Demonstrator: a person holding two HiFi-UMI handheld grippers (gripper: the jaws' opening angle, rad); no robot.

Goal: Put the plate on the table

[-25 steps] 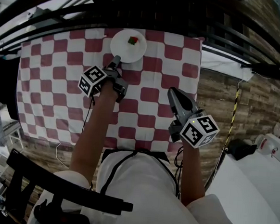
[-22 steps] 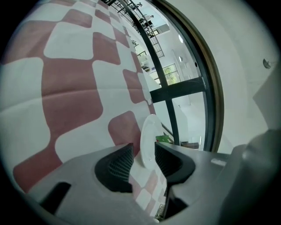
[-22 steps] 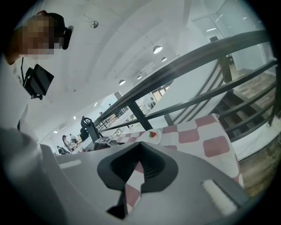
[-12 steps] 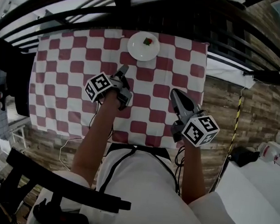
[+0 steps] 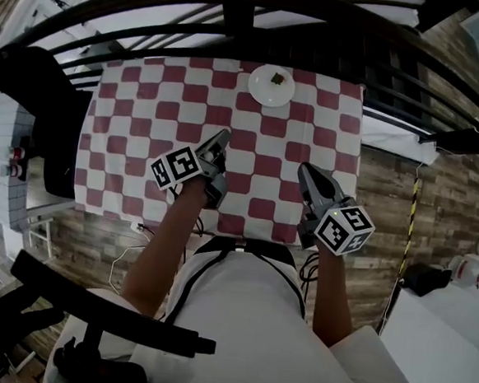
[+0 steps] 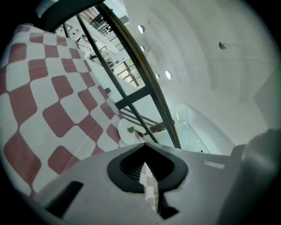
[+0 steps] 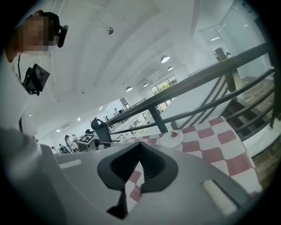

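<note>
A small white plate (image 5: 272, 86) with a red and green bit of food rests on the red-and-white checked table (image 5: 146, 121), near its far edge. My left gripper (image 5: 222, 135) hangs over the middle of the cloth, well short of the plate, shut with nothing in it. In the left gripper view the plate (image 6: 126, 131) lies just beyond the closed tips (image 6: 145, 143). My right gripper (image 5: 306, 169) hovers over the near right part of the cloth, shut and empty. The right gripper view has the plate (image 7: 172, 138) ahead, past that gripper's tips (image 7: 140, 143).
A dark metal railing (image 5: 237, 17) runs along the table's far side. A black chair (image 5: 43, 121) stands at the table's left end. Wooden floor (image 5: 388, 190) lies to the right, and a white surface (image 5: 452, 327) sits at the lower right.
My left gripper has drawn back from the plate's near rim toward the person. The plate stays on the cloth. The head view has pulled back, so the table looks smaller.
</note>
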